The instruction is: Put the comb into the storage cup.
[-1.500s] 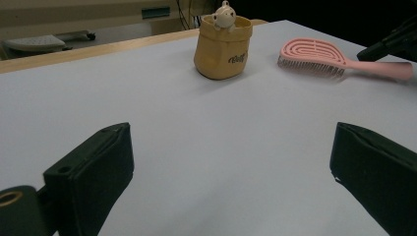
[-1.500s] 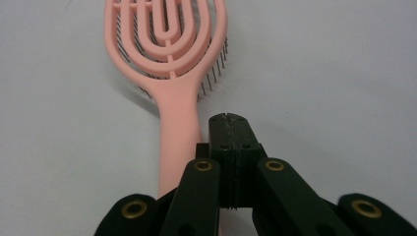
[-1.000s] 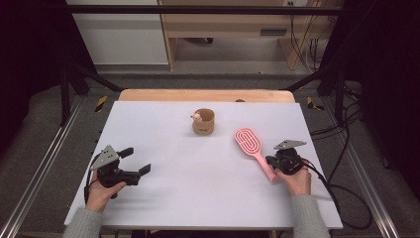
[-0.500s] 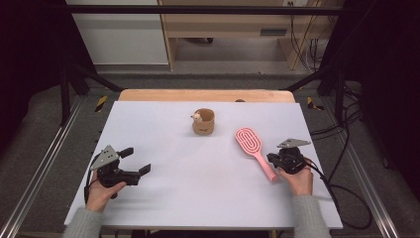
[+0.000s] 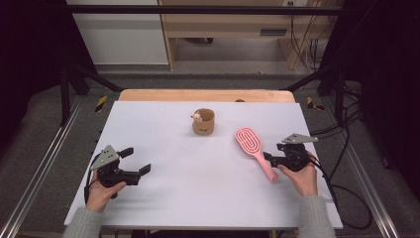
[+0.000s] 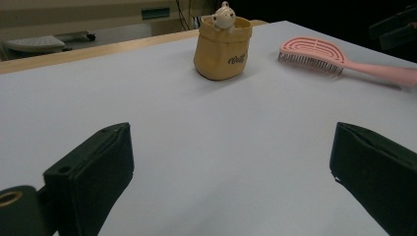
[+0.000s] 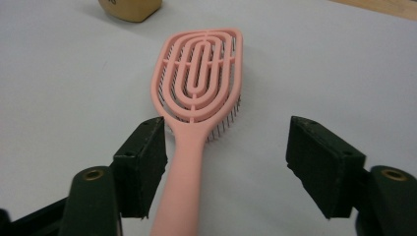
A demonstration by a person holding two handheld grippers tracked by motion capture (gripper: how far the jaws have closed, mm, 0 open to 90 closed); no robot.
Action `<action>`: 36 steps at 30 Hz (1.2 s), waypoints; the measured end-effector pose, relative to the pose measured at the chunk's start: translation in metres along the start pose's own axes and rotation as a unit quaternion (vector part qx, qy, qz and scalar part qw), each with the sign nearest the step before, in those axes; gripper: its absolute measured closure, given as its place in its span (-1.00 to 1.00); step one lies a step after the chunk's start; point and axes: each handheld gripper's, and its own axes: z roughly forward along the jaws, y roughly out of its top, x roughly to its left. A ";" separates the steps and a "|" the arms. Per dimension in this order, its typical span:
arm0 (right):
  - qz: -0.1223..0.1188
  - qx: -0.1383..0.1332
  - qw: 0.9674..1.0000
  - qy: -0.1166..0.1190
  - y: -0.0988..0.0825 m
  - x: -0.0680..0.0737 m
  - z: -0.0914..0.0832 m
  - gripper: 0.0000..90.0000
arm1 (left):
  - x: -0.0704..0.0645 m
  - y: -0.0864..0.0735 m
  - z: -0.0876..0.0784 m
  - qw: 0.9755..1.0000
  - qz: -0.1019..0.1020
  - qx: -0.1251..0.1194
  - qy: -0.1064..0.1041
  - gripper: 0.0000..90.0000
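**Pink brush lies loose between the right tongs**

Nearest to me, the right tongs [image 5: 271, 159] sit low on the bench [image 5: 198, 198], right at the handle end of the pink brush [image 5: 255, 151]. Their jaws have just been opening. The handle lies between them, close against one pad [image 7: 142, 164], with a wide gap to the other, so nothing is squeezing it. I think the brush has been put down here and let go.

The brush lies flat with its bristles down, so it will not roll. Its handle points back at the person and its head points away, toward the little cup.

Far to the left of the brush, the left tongs [image 5: 136, 162] hover near the front of the bench. Their jaws are wide apart with nothing in them. They look like they are waiting.

Between them and the brush is a big bare patch of bench, good for moving.

Just past the brush head and a bit left stands the tan cup [image 5: 203, 122], with a tiny bear [image 6: 223, 14] peeking over its rim. The brush is nearer the right edge of the bench than the cup is, but not hanging over.
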 end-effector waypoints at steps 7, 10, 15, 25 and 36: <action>-0.005 0.004 1.000 -0.005 0.005 0.004 0.002 -0.71 | 0.000 0.000 0.000 1.000 0.000 0.000 0.000 -0.93; -0.003 0.007 1.000 -0.004 0.007 0.006 0.003 -0.81 | 0.000 0.000 0.000 1.000 0.000 0.000 0.000 -0.93; -0.005 0.018 1.000 -0.003 0.009 0.009 0.005 -0.90 | 0.000 0.000 0.000 1.000 -0.001 0.000 0.000 -0.93; -0.014 0.031 0.999 0.004 0.016 0.014 0.008 -0.99 | 0.000 0.000 0.000 1.000 -0.001 0.000 0.001 -0.93; -0.017 0.040 0.999 0.008 0.021 0.018 0.015 -0.99 | 0.000 0.000 0.001 1.000 -0.001 0.002 0.001 -0.93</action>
